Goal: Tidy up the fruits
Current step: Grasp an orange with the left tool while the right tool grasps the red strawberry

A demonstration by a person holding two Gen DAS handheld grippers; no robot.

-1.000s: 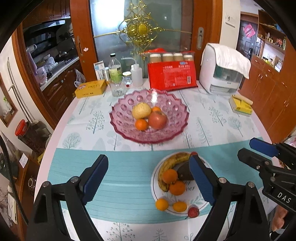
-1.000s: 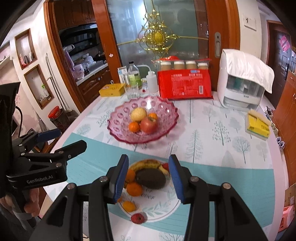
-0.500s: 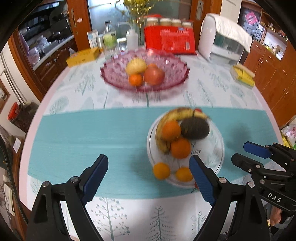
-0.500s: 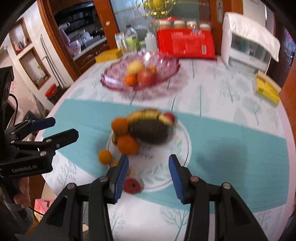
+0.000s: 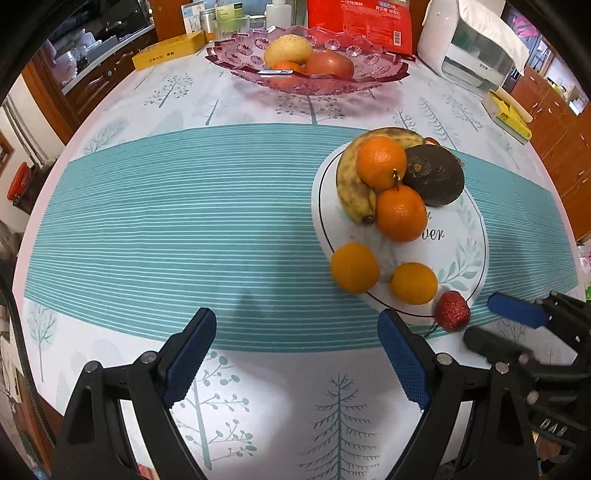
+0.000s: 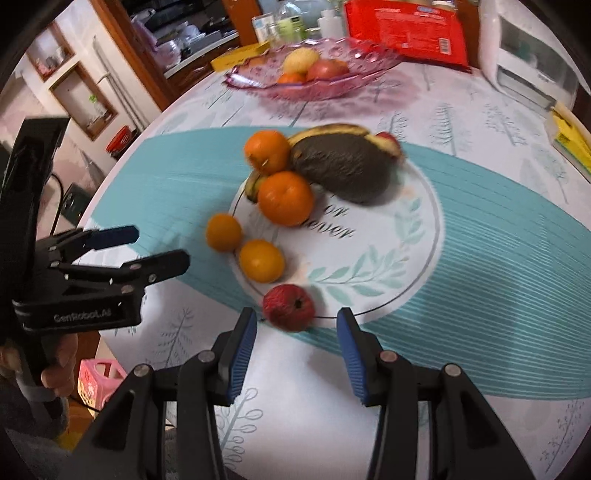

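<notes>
A white plate [image 5: 476, 229] [image 6: 369, 258] on the teal runner bears a banana [image 5: 351, 188], two oranges [image 5: 400, 214], a dark avocado [image 5: 436, 181] [image 6: 343, 170] and a small orange [image 5: 413, 283]. Another small orange [image 5: 354, 267] rests at its left rim. A red fruit [image 5: 451, 310] [image 6: 289, 307] lies at the near rim. My right gripper [image 6: 295, 350] is open just short of the red fruit, nothing between its pads. My left gripper [image 5: 295, 354] stands wide open over bare cloth, left of the plate. The pink glass bowl [image 5: 221, 55] [image 6: 332, 88] at the back holds an apple, a pear and an orange.
Behind the bowl stand a red packet [image 5: 362, 22], bottles, a yellow box [image 5: 166, 51] and a white appliance [image 5: 469, 48]. A yellow pack [image 5: 509, 110] lies at the right edge. The round table's near edge is close below both grippers. A hand [image 6: 55, 369] holds the left gripper.
Both grippers have come down and tilted toward the table, so the plate of fruit sits much closer. Their jaw openings look the same as before.
</notes>
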